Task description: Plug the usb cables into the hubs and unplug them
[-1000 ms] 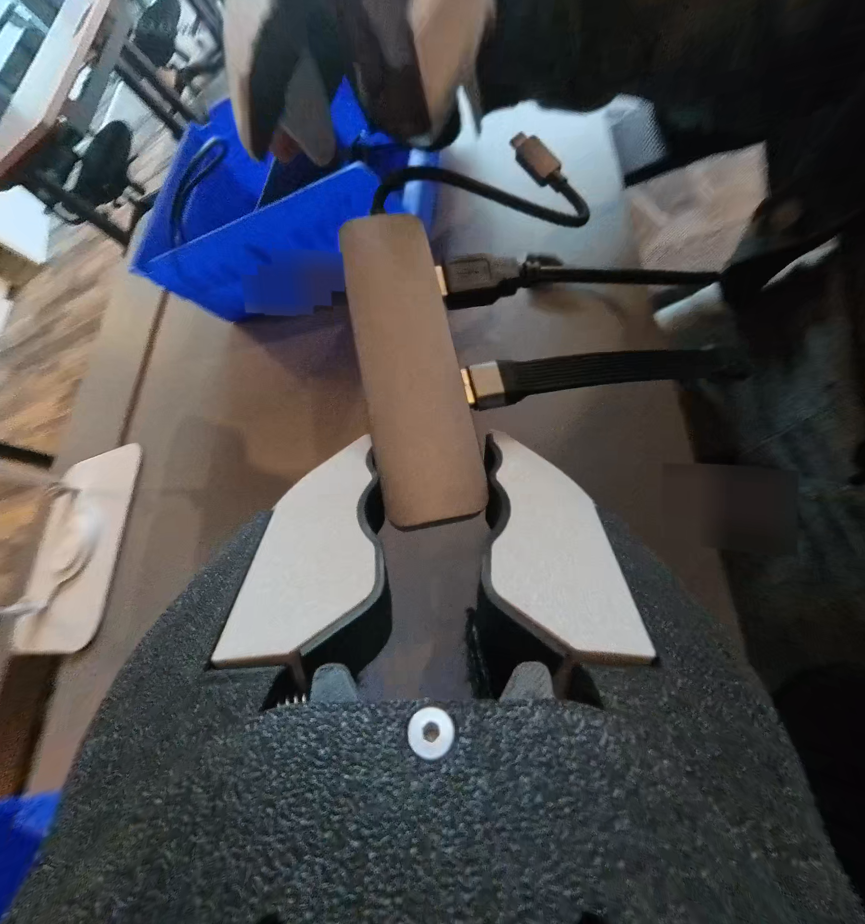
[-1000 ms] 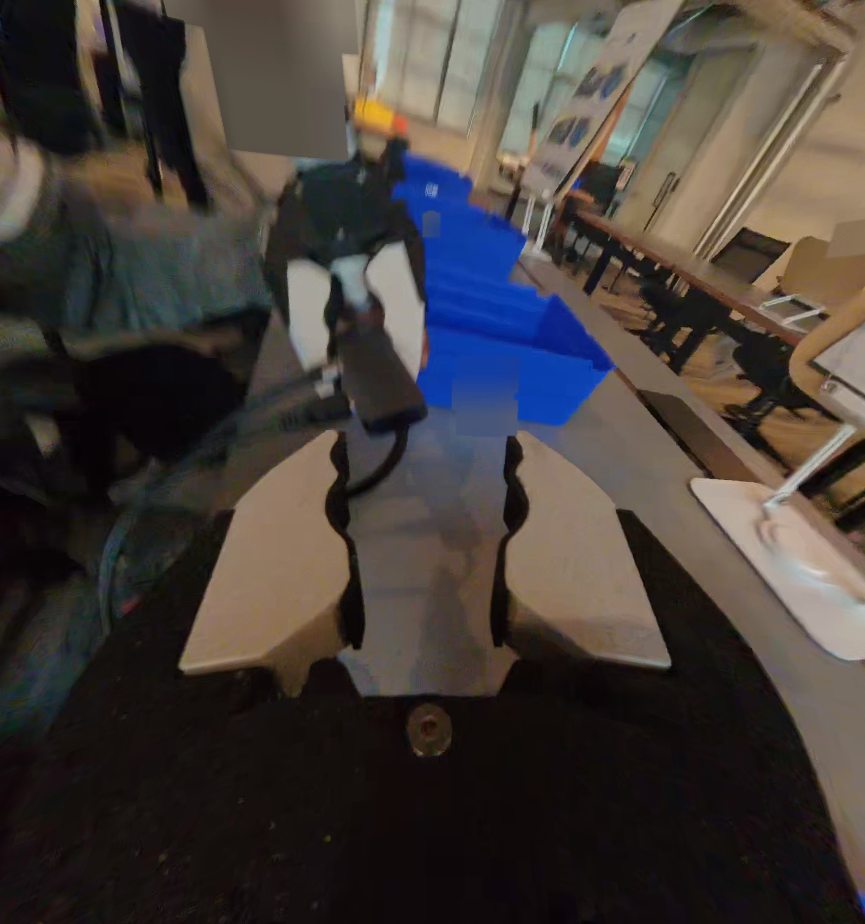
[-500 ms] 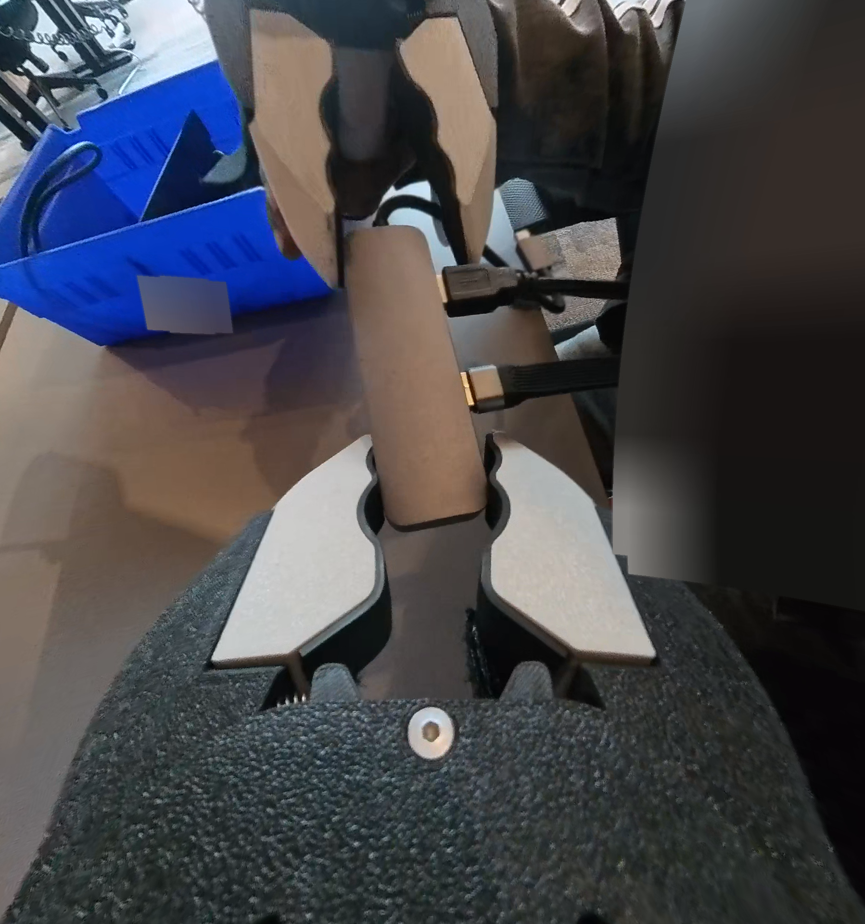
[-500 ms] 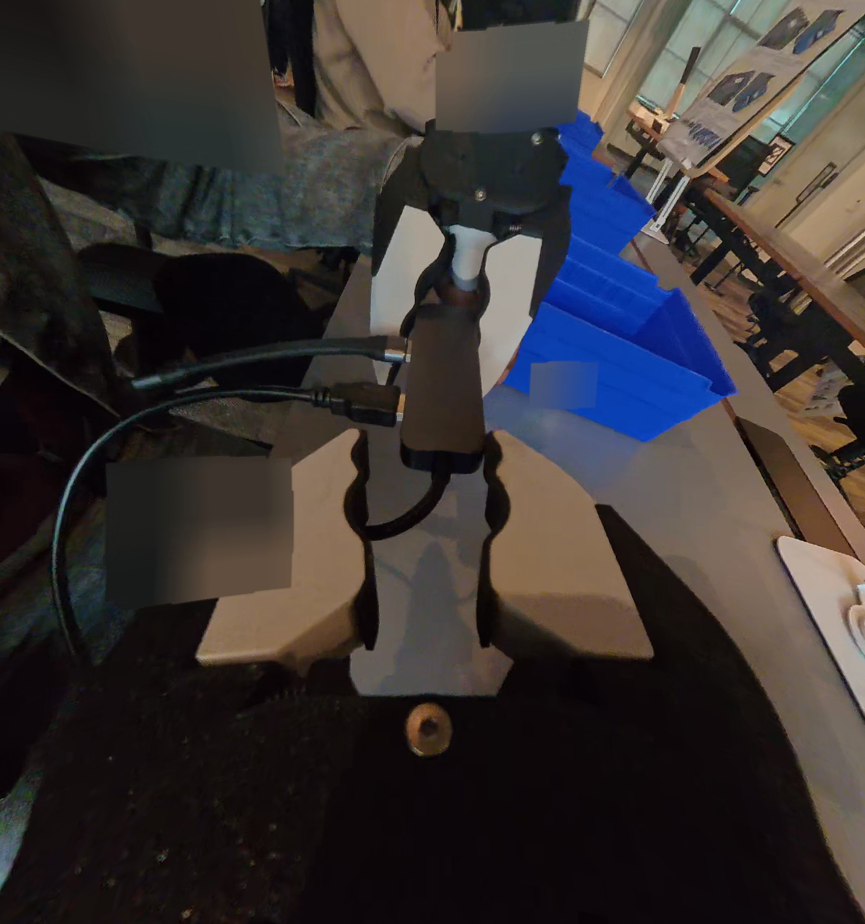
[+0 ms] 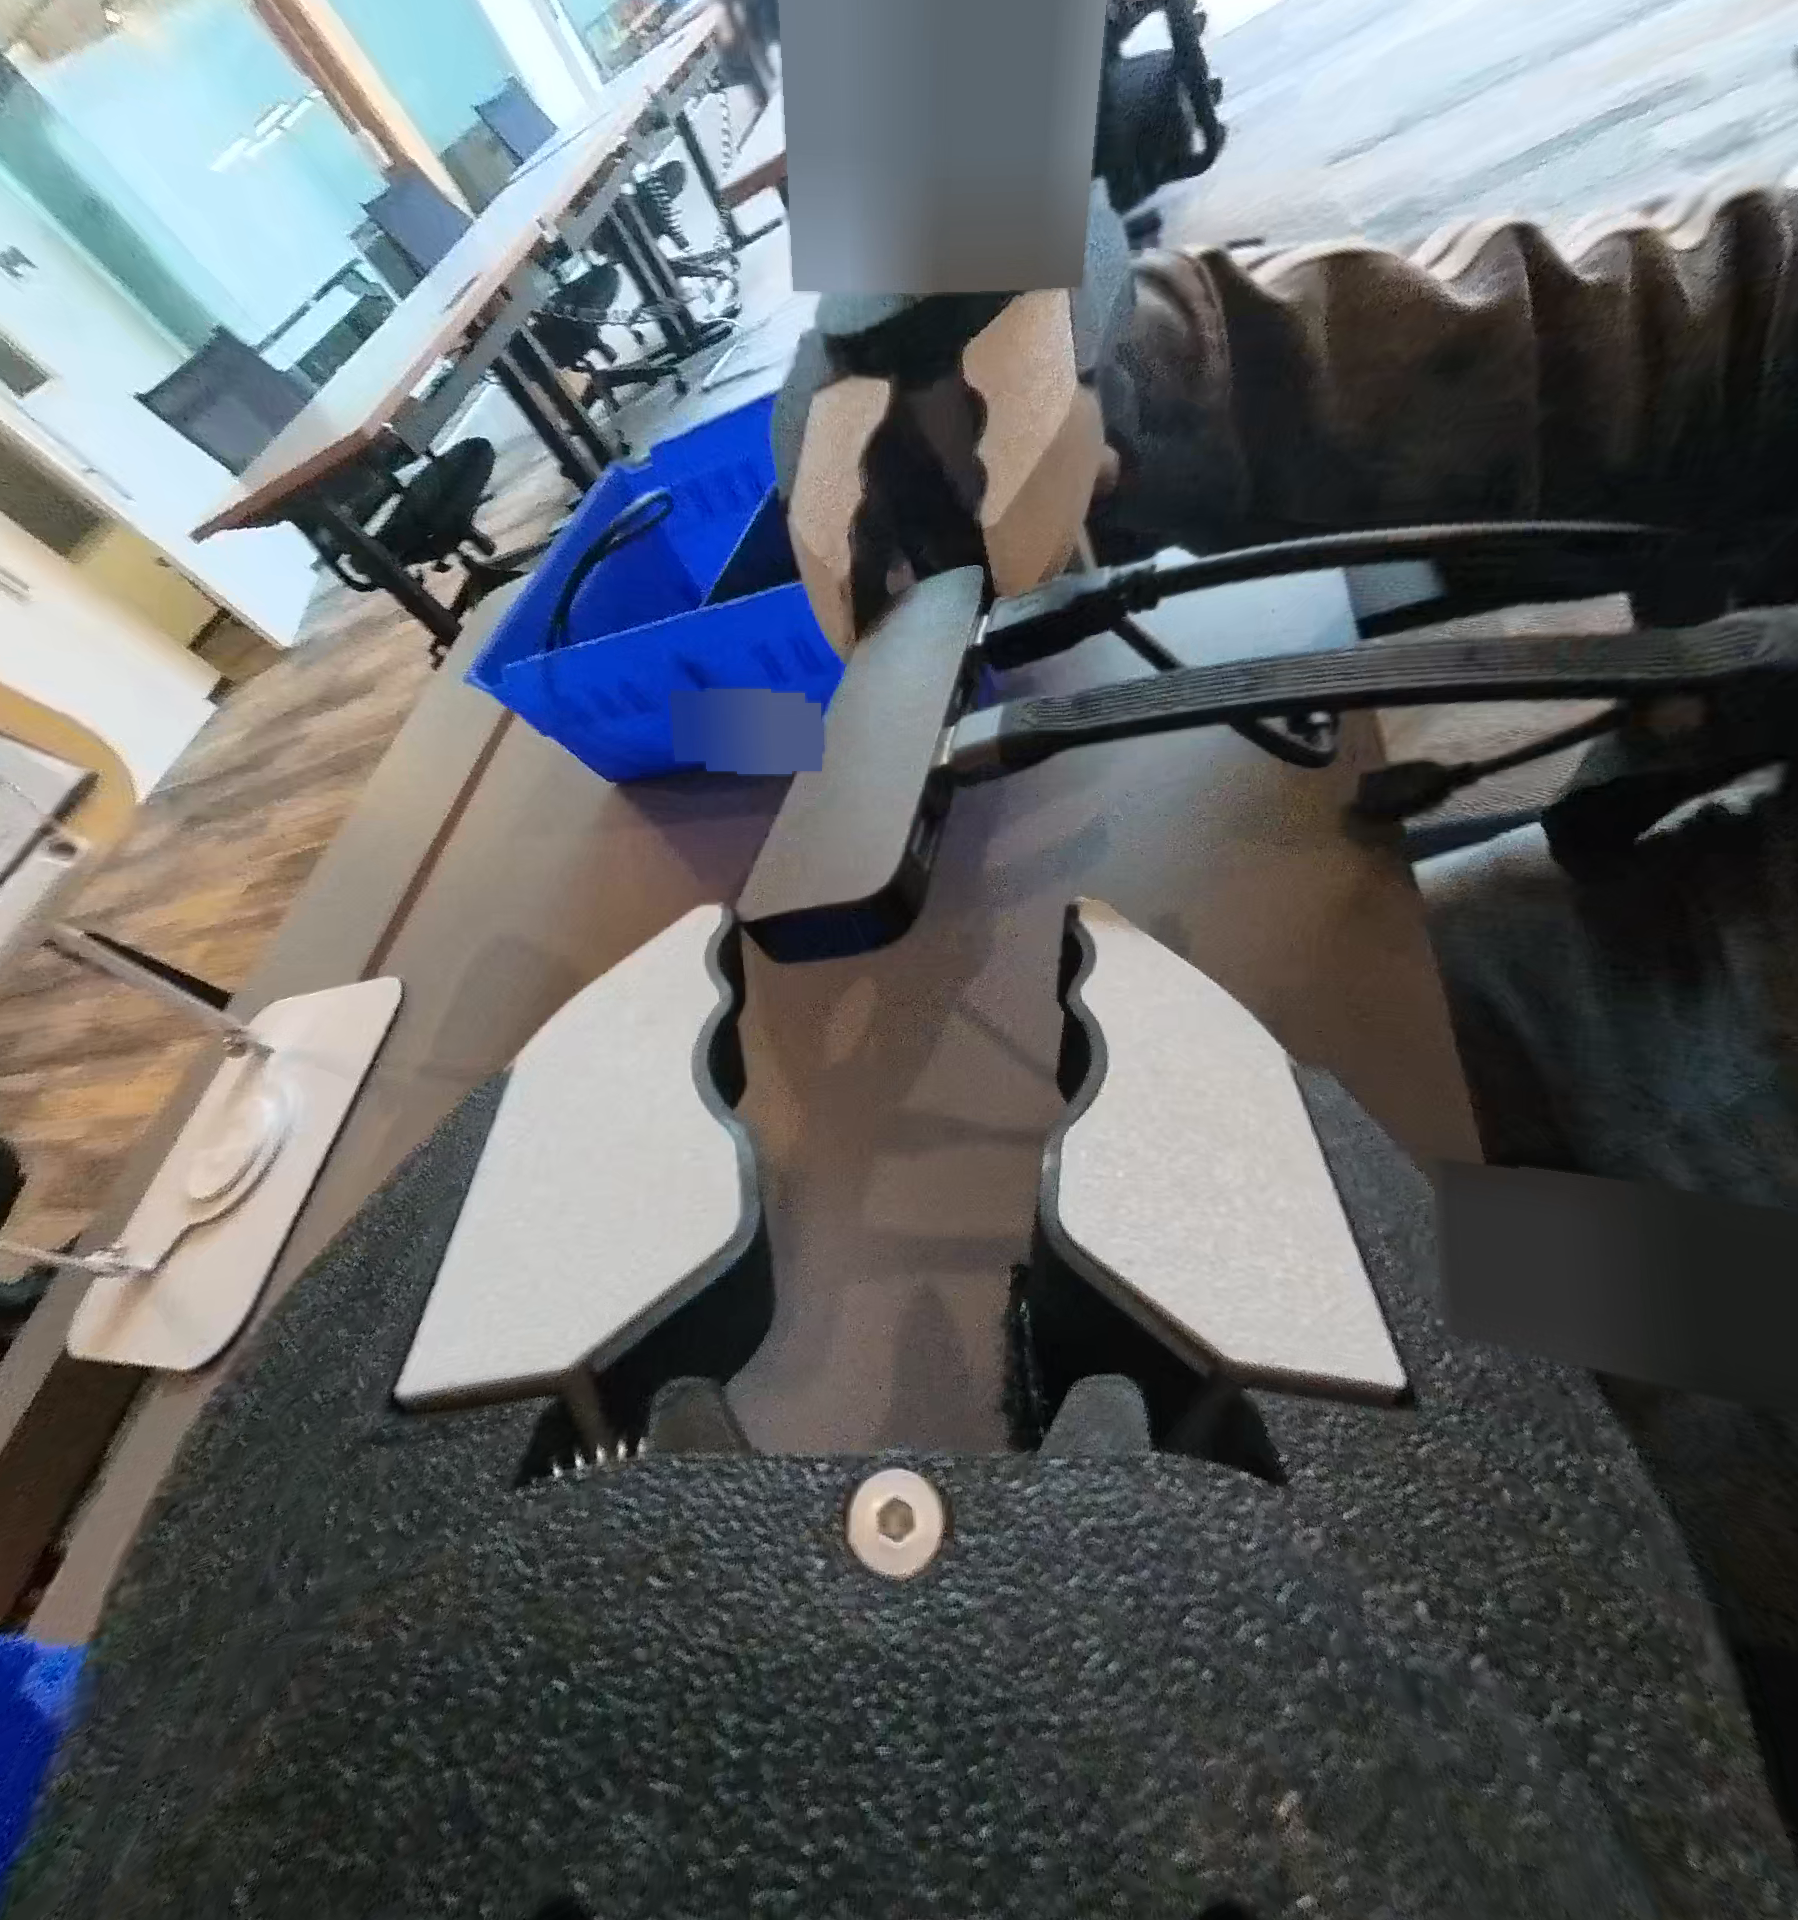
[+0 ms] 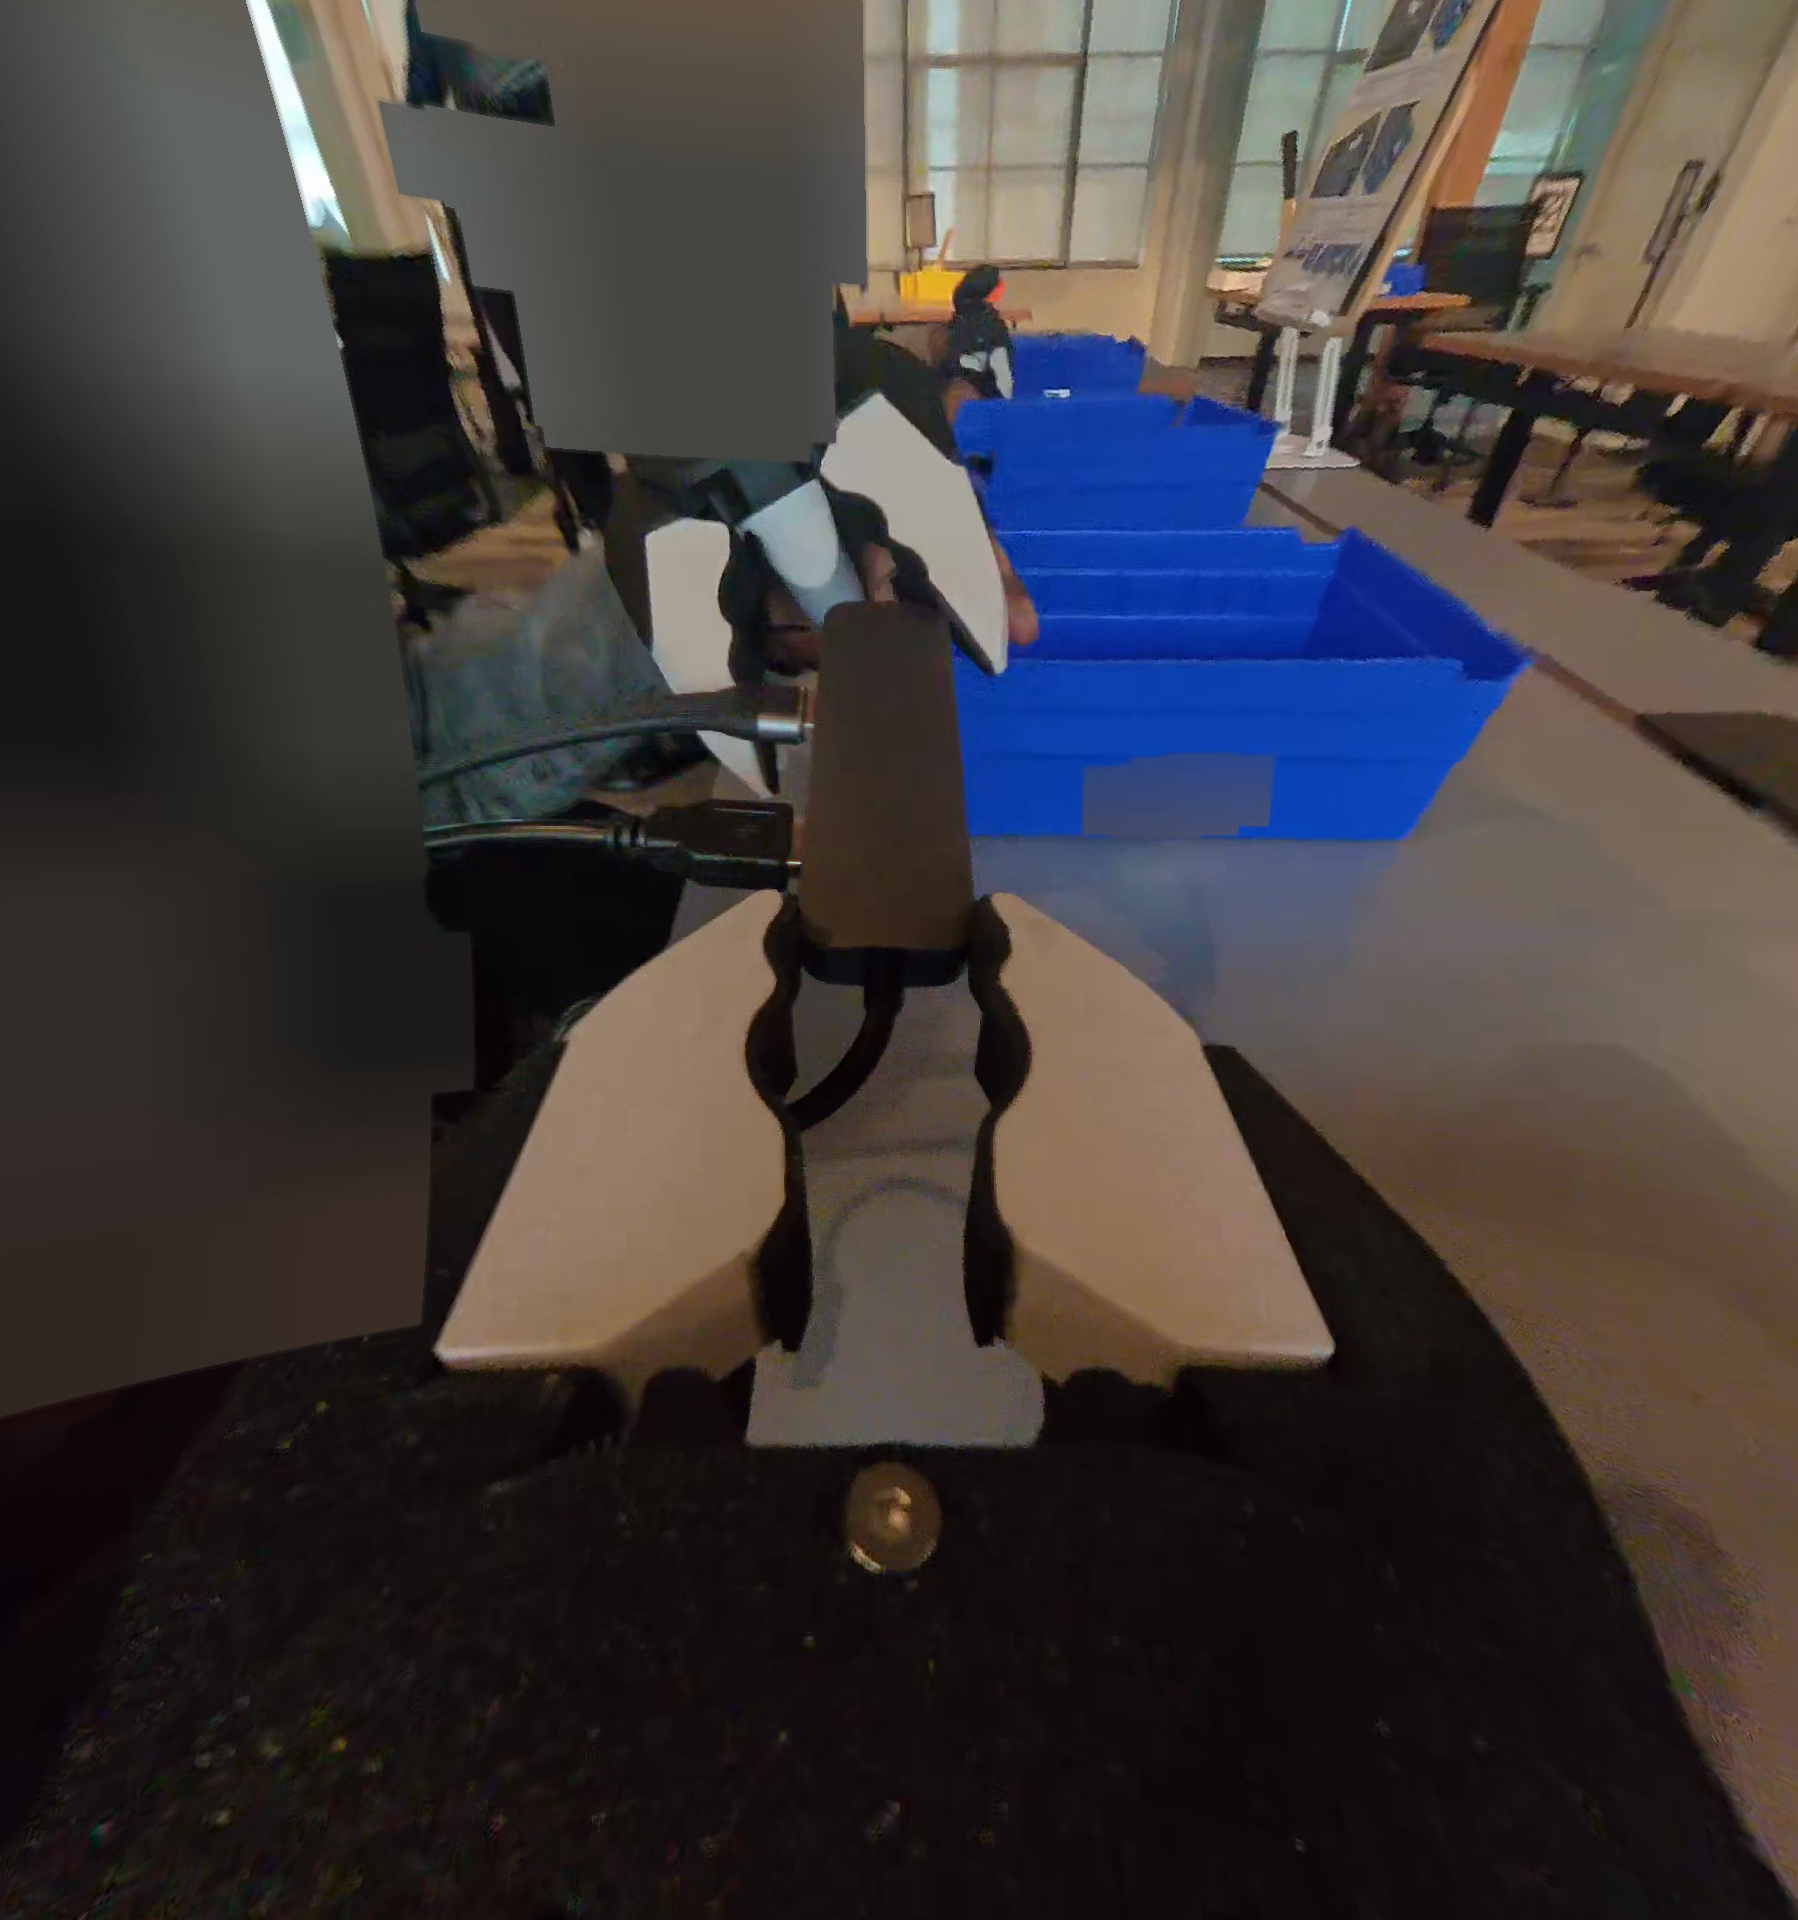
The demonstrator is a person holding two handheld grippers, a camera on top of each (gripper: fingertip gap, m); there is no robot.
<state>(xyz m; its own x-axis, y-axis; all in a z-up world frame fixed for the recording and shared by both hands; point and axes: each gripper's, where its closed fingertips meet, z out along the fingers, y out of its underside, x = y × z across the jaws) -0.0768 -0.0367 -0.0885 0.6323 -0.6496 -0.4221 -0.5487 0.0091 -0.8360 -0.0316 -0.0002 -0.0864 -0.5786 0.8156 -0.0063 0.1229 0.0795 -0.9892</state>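
Hub [image 5: 853, 769] held off the table [image 5: 583, 904], long axis running between the two grippers. Right gripper [image 6: 882, 920] has its tips closed on the hub's near end, the end its short tail lead [image 6: 848, 1070] leaves from. Left gripper [image 5: 900, 925] stands open, jaws well apart, nothing between them; the hub's other end sits just ahead of its left fingertip [image 5: 713, 935], touching or not I cannot tell. Count: one hub; two cables plugged into one long side, a round black one [image 5: 1186, 582] nearest the right gripper and a flat ribbed one [image 5: 1290, 681] further along. A third loose plug [image 5: 1394, 790] lies at the table edge, whose cable I cannot tell. Two grippers. Blue bins [image 6: 1217, 717]: three in a row in the right wrist view, the nearest just beside the hub. One white stand base [image 5: 220, 1174] on the table to the left. Step in hand, as I judge it: the hub is loaded and now carried by the right gripper alone, so the unplugging half looks due. Next move would call for the free left gripper to come round to the cable side, close on one plug housing, not the cord, and pull straight out along the port axis while the right holds the hub steady. Risk: a skewed pull levers the hub out of a tip-only grip.
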